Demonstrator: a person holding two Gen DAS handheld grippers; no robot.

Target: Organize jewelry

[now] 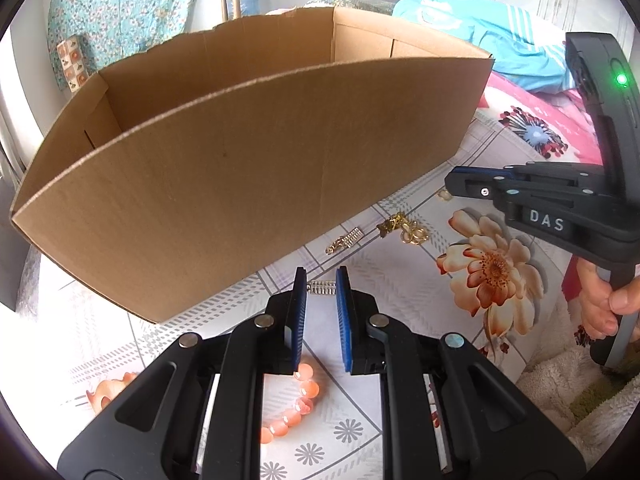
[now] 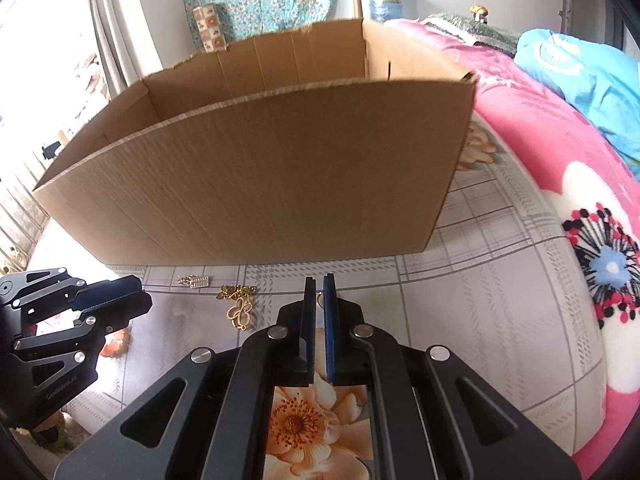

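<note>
An open cardboard box stands on a flowered bedsheet, also in the right wrist view. My left gripper has its jaws narrowly apart around a small silver piece on the sheet. An orange bead bracelet lies under it. A gold and silver clasp piece and a gold necklace lie by the box. My right gripper is nearly shut on a small ring-like piece. The gold pendant necklace lies to its left.
A pink flowered blanket and a blue cloth lie to the right. A teal flowered curtain hangs behind the box. The left gripper shows at the left of the right wrist view.
</note>
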